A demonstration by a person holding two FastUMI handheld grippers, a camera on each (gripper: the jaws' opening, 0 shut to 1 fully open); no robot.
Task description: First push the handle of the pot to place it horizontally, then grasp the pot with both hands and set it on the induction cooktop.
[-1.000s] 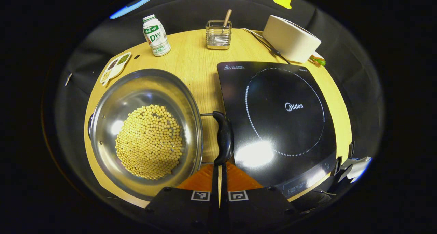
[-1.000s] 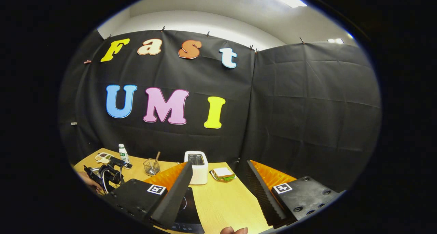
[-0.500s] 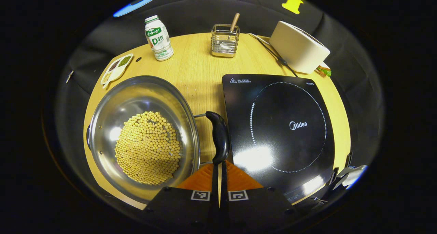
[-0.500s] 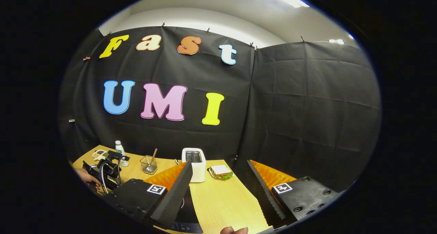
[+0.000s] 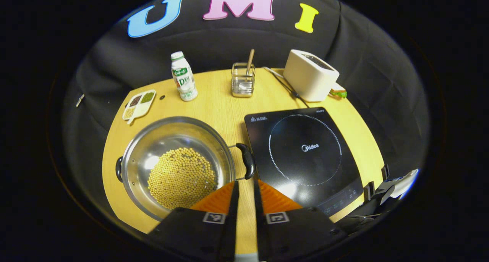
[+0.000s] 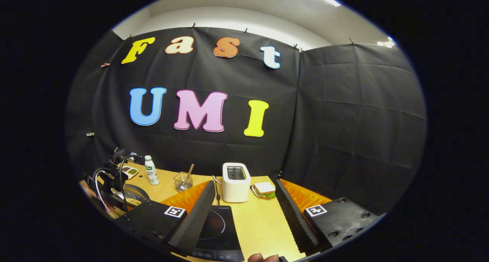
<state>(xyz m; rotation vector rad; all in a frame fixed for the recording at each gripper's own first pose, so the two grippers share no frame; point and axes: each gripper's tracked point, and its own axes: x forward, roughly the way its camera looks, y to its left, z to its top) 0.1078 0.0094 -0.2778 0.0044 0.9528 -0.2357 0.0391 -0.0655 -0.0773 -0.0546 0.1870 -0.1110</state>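
Lower left of the left gripper view, the pot [image 5: 176, 164] is seen beside the induction cooktop [image 5: 301, 155]. The left gripper [image 5: 244, 182], barely parted and empty, should be opened wider before the handle [image 5: 247, 160] is gripped squarely.

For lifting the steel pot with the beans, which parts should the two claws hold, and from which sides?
Grip the pot by its two black side handles: the right handle beside the induction cooktop, and the left handle opposite. Each probably suits a claw coming from its own side, since both stick outward from the rim.
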